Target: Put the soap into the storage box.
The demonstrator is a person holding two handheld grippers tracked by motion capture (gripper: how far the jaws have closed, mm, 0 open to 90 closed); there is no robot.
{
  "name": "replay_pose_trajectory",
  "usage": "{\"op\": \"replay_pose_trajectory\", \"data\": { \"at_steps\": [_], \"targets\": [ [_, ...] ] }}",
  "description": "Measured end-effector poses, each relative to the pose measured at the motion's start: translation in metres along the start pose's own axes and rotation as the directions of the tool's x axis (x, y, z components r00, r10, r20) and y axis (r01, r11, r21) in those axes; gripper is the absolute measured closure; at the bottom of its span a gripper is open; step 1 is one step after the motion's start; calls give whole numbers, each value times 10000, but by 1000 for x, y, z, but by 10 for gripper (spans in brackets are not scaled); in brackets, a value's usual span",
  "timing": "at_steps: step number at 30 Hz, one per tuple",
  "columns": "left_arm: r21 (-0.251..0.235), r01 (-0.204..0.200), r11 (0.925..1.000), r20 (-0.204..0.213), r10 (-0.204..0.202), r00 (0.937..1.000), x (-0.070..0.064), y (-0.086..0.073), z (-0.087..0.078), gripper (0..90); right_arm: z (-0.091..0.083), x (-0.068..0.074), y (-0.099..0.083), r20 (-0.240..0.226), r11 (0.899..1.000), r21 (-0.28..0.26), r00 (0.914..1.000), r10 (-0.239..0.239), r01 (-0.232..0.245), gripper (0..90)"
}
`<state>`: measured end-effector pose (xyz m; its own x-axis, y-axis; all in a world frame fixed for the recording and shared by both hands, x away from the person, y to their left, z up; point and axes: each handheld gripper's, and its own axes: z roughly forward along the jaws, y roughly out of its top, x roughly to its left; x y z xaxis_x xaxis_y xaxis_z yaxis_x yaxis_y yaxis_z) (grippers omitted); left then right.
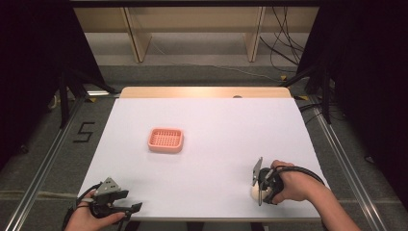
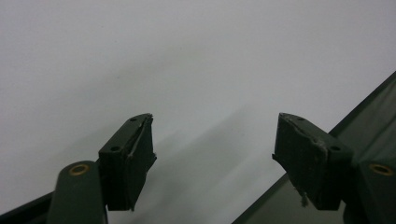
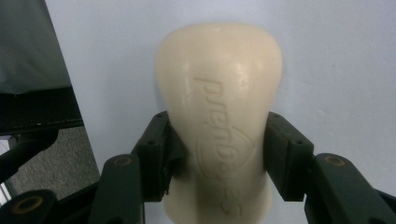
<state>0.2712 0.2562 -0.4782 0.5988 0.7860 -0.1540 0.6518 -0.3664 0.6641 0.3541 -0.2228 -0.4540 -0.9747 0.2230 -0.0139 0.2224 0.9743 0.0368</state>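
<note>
Two grippers work at the near edge of the white table (image 1: 207, 125). The right gripper (image 3: 219, 144) is at the near right part of the table, its jaws closed against both sides of a cream soap (image 3: 218, 107) with embossed lettering; the soap lies on the table surface. In the high view the soap (image 1: 255, 192) peeks out just beside the right hand (image 1: 291, 185). The left gripper (image 2: 212, 149) sits at the near left corner, jaws spread wide with nothing between them. A pink basket (image 1: 166, 140) stands mid-table, well apart from both.

White table (image 1: 202, 159) (basket (image 1: 166, 139), soap (image 1: 255, 192))
</note>
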Motion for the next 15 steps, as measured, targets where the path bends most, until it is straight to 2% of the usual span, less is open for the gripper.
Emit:
{"op": "replay_pose_trajectory", "data": {
  "at_steps": [1,3,4,5,10,11,15],
  "targets": [
    [-10,-205,9998,-27,205,9998,1,0,0,280,0,0,0,8,9999,-2,9999,137,-137,492],
    [108,-347,9993,67,347,9994,2,0,-2,280,0,0,-1,23,9998,-85,9999,163,-163,494],
    [108,-347,9993,67,347,9994,2,0,-2,280,0,0,-1,23,9998,-85,9999,163,-163,494],
    [94,-305,9995,59,305,9995,1,0,-2,280,0,0,-1,-3,9990,-135,9991,416,-416,496],
    [101,-333,9994,42,333,9994,1,0,-2,280,-1,-1,-3,-48,9972,-354,9979,651,-653,499],
    [-22,-173,9998,31,173,9998,0,0,-1,280,-1,0,-3,-101,9958,-345,9963,848,-851,500],
    [95,-300,9995,40,299,9995,1,0,-1,280,-1,-1,-4,-156,9930,-532,9944,1045,-1052,503]
  ]
}}
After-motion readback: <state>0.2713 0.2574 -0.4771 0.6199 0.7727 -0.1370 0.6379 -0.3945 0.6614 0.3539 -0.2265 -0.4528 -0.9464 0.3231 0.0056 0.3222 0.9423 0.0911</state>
